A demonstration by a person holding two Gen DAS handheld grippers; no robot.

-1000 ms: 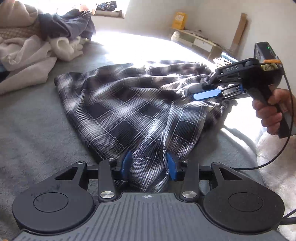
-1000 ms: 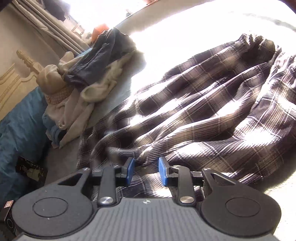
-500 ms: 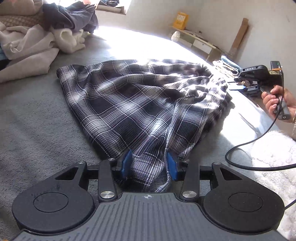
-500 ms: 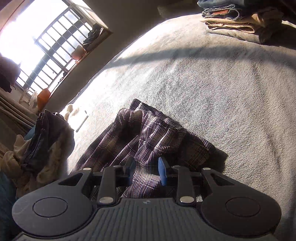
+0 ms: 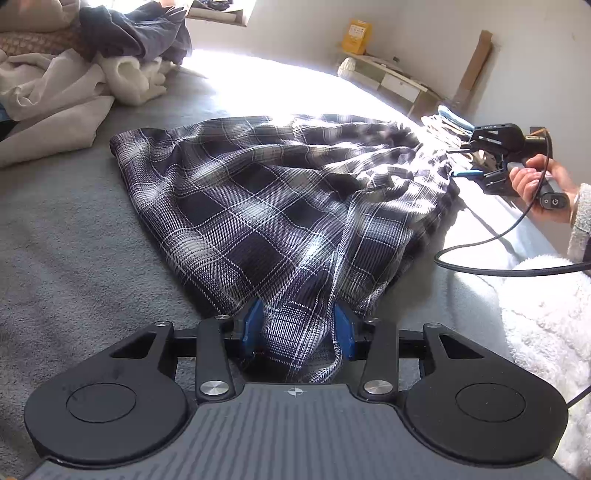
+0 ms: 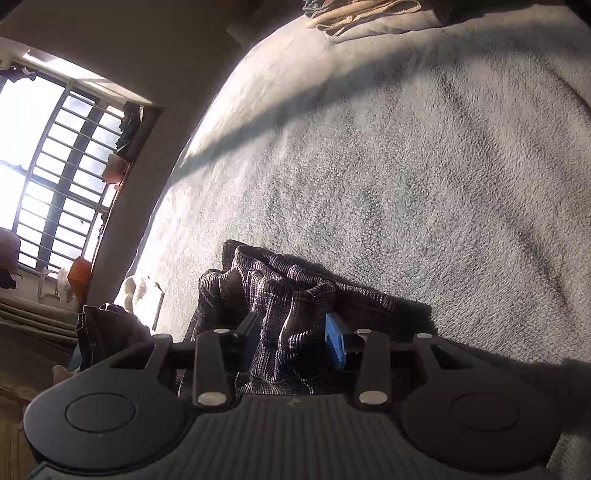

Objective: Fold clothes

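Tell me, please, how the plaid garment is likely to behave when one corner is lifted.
The plaid garment is probably floppy: it lies in soft creases on the grey blanket. It bunches between the left gripper fingers, so it would likely drape and trail, seemingly light.

Plaid garment [image 5: 266,206] lies spread on the bed [image 5: 66,258], mid-surface, fanning away from the left gripper [image 5: 298,325] at the near edge — its near end sits between that gripper's fingers. Right gripper [image 5: 466,162] at the garment's far right end, by the bed's right edge; bunched cloth between its fingers [image 6: 335,341]. Heap of clothes [image 5: 74,74] at the bed's far left corner. Folded stack [image 6: 354,14] on the bed — well apart from the garment. Low shelf [image 5: 388,74] beyond the far edge.
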